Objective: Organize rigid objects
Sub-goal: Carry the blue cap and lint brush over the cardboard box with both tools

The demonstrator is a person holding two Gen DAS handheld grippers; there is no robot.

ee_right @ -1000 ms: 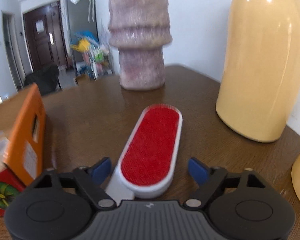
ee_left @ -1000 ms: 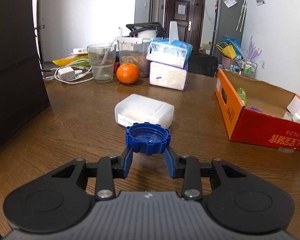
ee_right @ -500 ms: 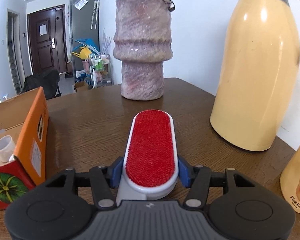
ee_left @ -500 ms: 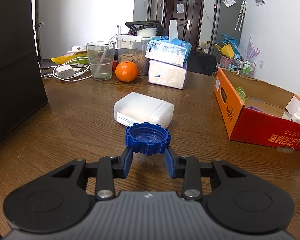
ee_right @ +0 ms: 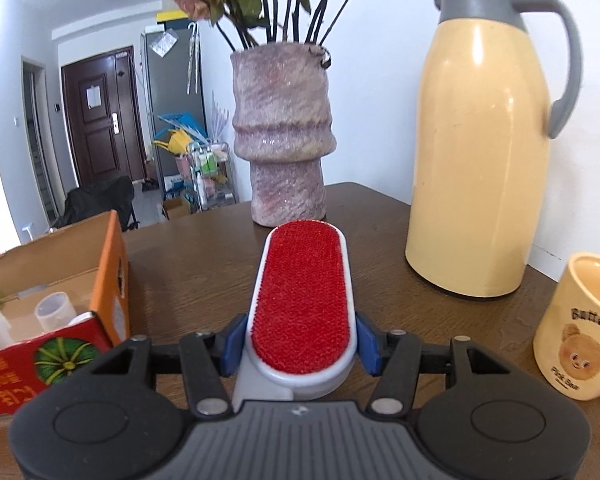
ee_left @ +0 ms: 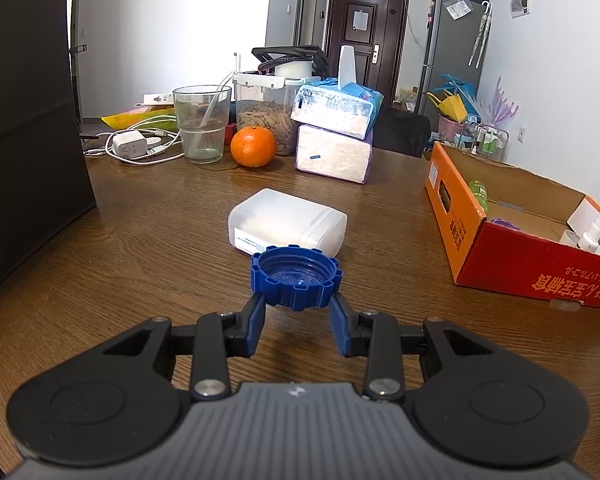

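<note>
Right gripper [ee_right: 300, 344] closed on lint brush [ee_right: 302, 304], lifted; left gripper [ee_left: 296, 316] unchanged.

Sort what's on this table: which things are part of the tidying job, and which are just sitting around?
Part of the job:
blue cap, held in the left gripper
lint brush, held in the right gripper
cardboard box
white plastic bottle

Lying about:
orange
tissue packs
glass
vase
thermos jug
mug
</note>
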